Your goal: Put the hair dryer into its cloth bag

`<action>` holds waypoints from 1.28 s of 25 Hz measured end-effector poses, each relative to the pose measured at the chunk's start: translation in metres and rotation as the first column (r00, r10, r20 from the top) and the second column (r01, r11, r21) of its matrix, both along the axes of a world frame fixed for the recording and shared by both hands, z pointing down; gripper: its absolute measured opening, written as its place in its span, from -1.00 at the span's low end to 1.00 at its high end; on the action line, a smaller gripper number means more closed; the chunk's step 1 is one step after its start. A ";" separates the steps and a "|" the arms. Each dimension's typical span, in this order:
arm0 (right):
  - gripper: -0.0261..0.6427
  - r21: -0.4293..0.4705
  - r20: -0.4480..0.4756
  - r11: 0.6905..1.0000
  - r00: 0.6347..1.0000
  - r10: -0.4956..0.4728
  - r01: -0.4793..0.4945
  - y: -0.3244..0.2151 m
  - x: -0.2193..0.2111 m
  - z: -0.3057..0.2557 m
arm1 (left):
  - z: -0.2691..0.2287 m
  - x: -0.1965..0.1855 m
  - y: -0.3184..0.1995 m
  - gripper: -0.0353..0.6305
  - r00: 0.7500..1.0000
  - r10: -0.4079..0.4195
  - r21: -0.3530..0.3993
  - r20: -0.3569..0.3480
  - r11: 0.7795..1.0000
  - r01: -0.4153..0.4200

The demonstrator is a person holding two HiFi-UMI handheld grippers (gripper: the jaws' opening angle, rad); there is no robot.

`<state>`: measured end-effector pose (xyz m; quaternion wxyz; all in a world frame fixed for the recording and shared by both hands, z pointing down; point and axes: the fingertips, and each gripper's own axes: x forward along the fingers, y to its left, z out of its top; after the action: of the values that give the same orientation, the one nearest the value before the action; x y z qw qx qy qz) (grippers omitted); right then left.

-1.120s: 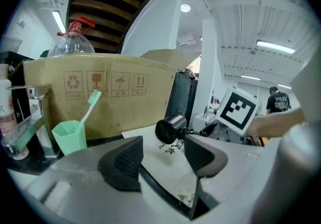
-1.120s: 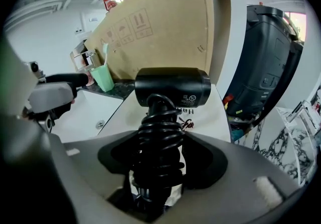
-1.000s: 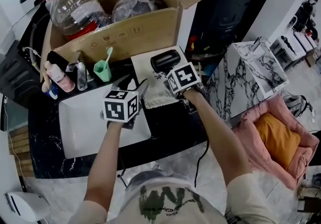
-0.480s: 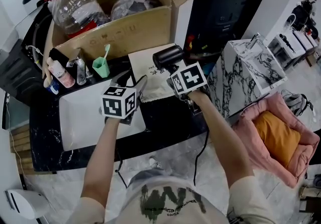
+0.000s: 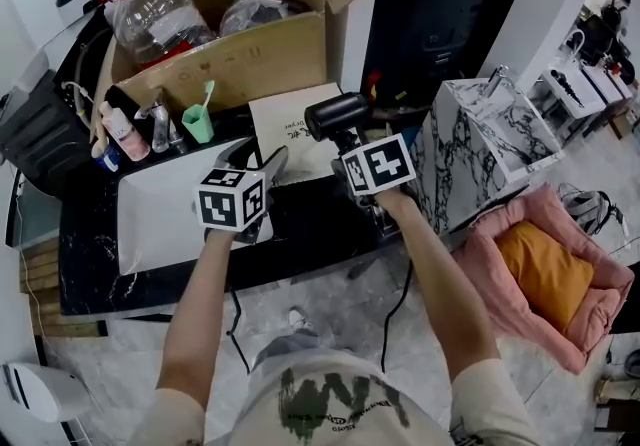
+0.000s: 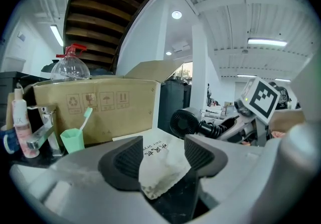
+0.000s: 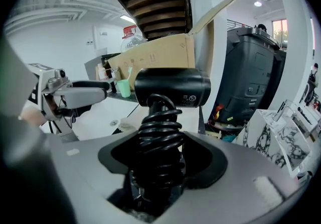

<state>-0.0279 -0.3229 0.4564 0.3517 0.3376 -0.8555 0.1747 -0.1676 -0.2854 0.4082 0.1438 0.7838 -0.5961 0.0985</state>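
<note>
We've got the right claw (image 7: 160, 160) clamped on the hair dryer (image 5: 335, 116), aloft beside the cloth bag (image 5: 290, 126), left claw (image 6: 161, 156) apart around its edge, so nothing's bagged yet.

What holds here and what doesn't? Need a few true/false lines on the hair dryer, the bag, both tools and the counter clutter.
1. The right tool is shut on the cord-wrapped handle of the hair dryer. True.
2. The hair dryer is already inside the cloth bag. False: it is outside the bag, held up in the right tool.
3. A corner of the cloth bag sits between the jaws of the left tool. True; the jaws stand apart around it.
4. The green cup is empty. False: a toothbrush stands in it.
5. The cardboard box is closed. False: its flaps are open.
</note>
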 end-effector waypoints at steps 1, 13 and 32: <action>-0.15 0.001 0.007 1.000 1.000 -0.004 0.004 0.005 0.004 -0.001 | -0.001 0.003 0.004 -0.12 1.000 -0.007 0.001 0.000 1.000 0.007; -0.15 0.012 0.060 0.999 0.998 -0.035 0.034 0.059 0.031 -0.003 | -0.014 0.024 0.039 -0.12 0.995 0.004 -0.021 0.096 1.000 -0.002; -0.15 -0.009 0.070 0.987 0.984 0.161 -0.161 0.062 0.037 0.018 | 0.034 0.041 -0.006 -0.12 0.835 0.429 -0.208 0.344 0.902 -0.378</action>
<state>0.0090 -0.2613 0.4740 0.3064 0.3987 -0.8370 0.2157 -0.1267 -0.2912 0.4426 0.0523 0.8464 -0.4256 0.3160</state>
